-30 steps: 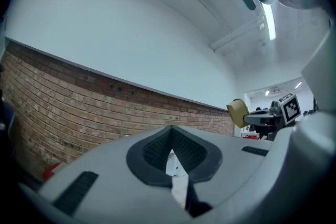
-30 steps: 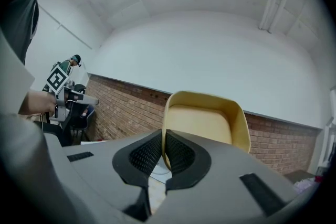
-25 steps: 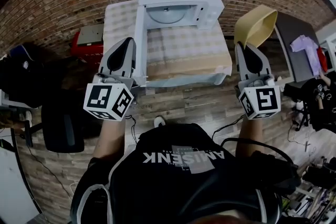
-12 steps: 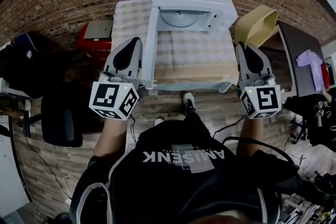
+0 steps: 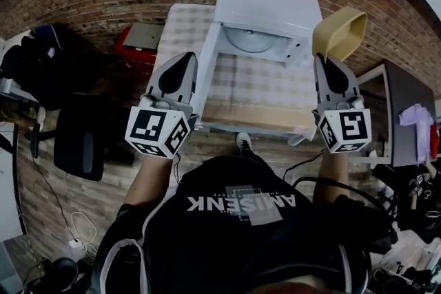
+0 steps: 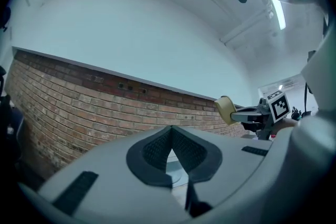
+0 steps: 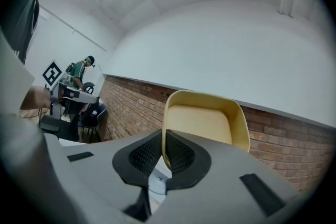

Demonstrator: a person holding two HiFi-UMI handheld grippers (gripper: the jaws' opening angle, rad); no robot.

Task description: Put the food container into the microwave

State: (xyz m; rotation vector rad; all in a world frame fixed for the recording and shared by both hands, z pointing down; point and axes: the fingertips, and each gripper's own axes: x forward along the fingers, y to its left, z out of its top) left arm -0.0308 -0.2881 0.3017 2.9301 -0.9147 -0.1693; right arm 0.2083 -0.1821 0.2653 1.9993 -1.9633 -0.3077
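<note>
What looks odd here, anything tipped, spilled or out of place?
The yellow container is tipped on its side, held by one wall in the right gripper, so its opening faces sideways. It looks empty, and no spill shows.

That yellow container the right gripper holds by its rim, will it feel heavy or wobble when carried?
The yellow container is probably light: it looks empty and thin-walled. Pinched at one wall only by the right gripper, it might pivot or flex. Its smooth surface could slip.
</note>
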